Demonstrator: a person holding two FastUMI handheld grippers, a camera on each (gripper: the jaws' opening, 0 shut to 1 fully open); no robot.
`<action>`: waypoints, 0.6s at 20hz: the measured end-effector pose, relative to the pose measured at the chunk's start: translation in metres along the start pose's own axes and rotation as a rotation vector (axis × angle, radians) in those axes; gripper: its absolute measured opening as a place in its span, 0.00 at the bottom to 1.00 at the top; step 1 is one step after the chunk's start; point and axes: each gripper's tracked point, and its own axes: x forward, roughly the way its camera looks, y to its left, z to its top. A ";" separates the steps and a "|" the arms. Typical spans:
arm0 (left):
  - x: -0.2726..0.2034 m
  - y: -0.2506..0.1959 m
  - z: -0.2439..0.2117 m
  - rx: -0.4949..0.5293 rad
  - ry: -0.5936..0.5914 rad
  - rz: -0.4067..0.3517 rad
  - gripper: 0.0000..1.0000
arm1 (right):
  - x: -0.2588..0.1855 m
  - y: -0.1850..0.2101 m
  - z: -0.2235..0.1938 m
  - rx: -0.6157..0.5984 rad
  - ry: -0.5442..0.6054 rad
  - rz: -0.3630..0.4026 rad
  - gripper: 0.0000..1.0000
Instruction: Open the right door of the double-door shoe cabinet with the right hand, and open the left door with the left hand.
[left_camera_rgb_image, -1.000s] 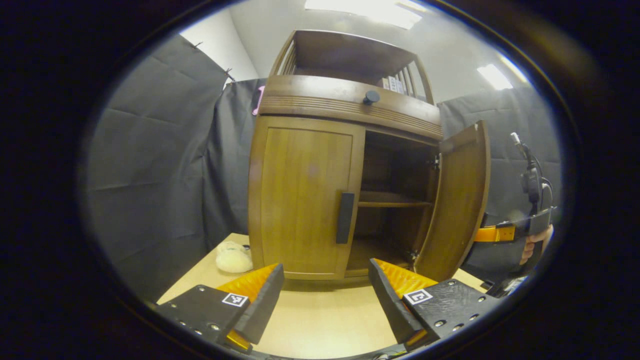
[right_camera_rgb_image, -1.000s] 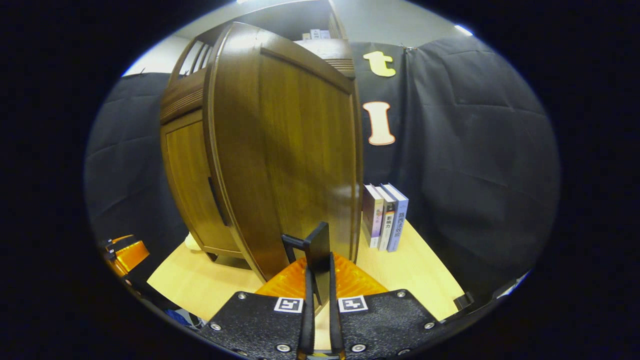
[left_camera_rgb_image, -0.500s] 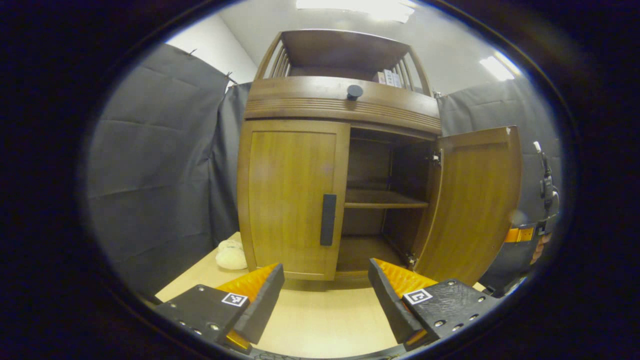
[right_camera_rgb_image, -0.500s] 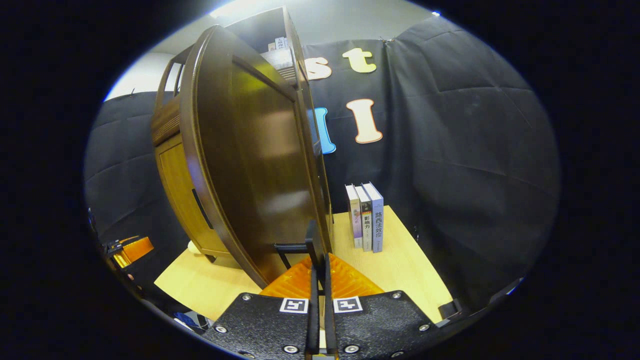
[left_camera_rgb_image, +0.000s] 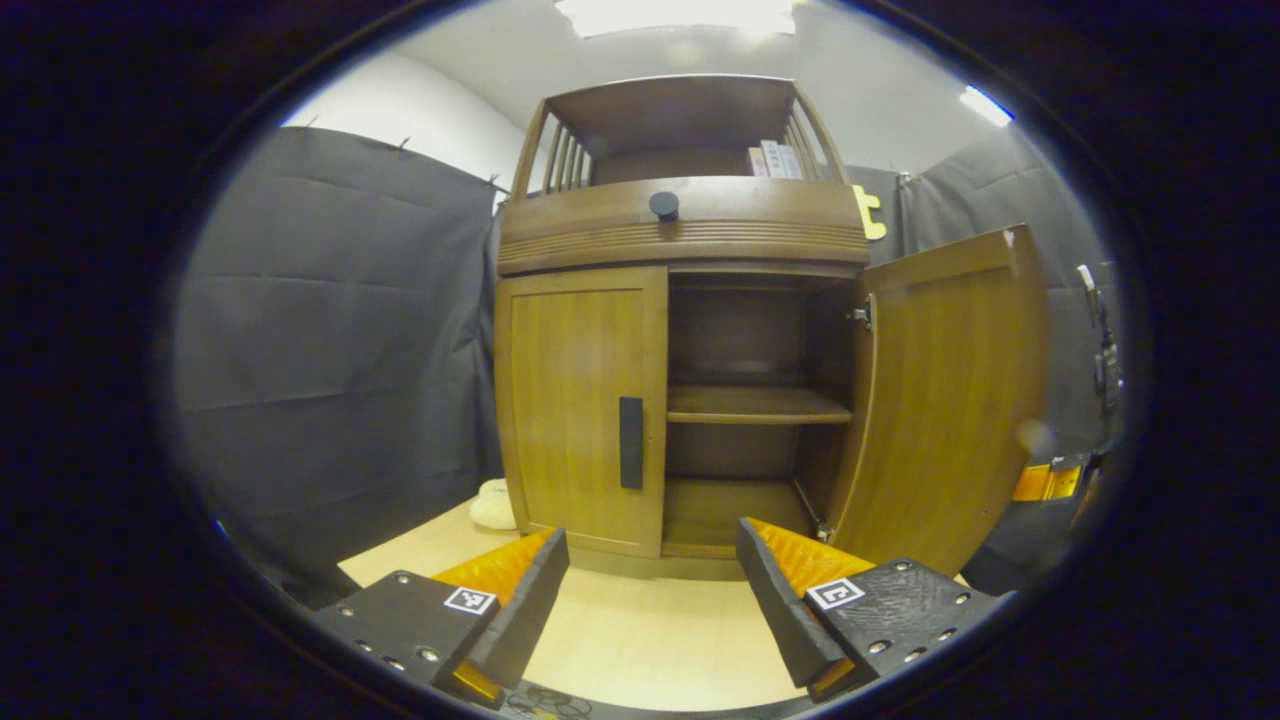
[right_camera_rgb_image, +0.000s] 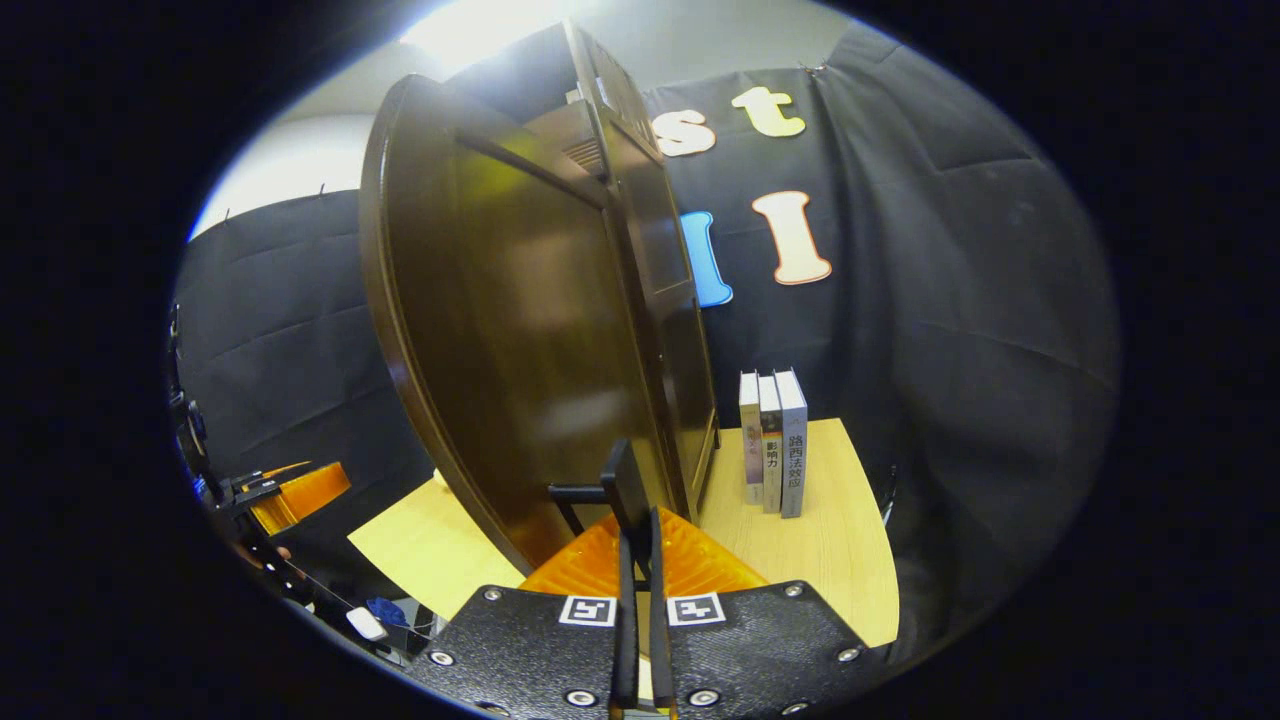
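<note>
Right door (left_camera_rgb_image: 950, 400): swung wide, shelf (left_camera_rgb_image: 755, 405) exposed.
Right gripper (right_camera_rgb_image: 636, 525): jaws pinched on the door's handle (right_camera_rgb_image: 622, 485) — release without jerking the door.
Left door (left_camera_rgb_image: 585, 400): shut — the half of the task not yet done.
Left handle (left_camera_rgb_image: 631, 442): vertical bar at the door's inner edge.
Left gripper (left_camera_rgb_image: 650, 590): jaws wide, holding nothing, well short of the cabinet (left_camera_rgb_image: 680, 225); centre both fingers on the bar, close, then pull along the hinge's arc.
</note>
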 end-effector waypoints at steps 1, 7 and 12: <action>-0.002 0.002 -0.004 -0.014 0.004 0.029 1.00 | 0.001 0.000 -0.001 0.006 0.000 0.010 0.04; 0.025 0.023 0.009 -0.025 0.001 0.073 1.00 | -0.003 -0.002 -0.002 -0.035 0.006 0.031 0.05; 0.087 0.041 0.031 0.021 -0.029 0.014 0.96 | -0.018 0.001 -0.010 -0.026 0.014 -0.041 0.05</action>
